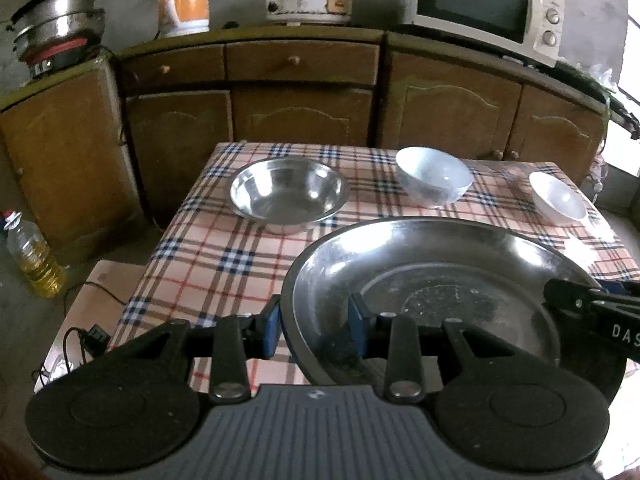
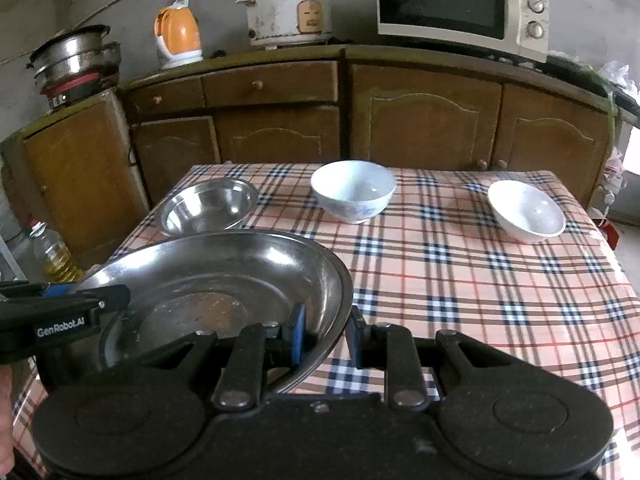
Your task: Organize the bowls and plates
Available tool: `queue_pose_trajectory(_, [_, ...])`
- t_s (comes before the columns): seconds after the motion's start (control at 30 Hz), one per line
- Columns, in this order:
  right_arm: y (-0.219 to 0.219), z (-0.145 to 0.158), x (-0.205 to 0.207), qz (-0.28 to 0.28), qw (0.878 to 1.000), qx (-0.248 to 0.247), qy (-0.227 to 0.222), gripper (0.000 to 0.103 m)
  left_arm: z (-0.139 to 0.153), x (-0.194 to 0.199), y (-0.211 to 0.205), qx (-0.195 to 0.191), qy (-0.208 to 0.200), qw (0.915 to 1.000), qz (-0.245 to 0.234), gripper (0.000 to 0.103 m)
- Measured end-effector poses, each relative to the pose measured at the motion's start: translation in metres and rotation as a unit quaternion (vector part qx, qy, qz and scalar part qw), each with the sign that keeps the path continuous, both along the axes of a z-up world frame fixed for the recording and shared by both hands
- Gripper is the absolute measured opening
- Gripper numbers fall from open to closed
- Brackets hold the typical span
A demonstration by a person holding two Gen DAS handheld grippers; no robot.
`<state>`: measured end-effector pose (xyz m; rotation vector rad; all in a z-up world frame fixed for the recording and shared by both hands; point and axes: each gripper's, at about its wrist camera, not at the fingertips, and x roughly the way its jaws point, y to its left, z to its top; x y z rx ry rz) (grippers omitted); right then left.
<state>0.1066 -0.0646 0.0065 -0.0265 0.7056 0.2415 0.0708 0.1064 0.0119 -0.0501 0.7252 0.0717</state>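
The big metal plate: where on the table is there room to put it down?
The big metal plate is held by the left gripper and right gripper. Bare checked tablecloth lies in front of the two white bowls, toward the right edge. It is tighter on the left by the steel bowl.

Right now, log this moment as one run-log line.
left gripper: shut on large steel plate rim | right gripper: shut on opposite rim | steel bowl, two white bowls: on table
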Motion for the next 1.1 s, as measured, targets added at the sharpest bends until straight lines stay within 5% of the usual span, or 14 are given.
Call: queue_pose_trajectory(1.1, [0.078, -0.074, 0.029, 0.054, 0.997, -0.005, 0.046, 0.029, -0.059, 0.014, 0.073, 0.004, 0.044, 0.9978, 0.05, 0.034])
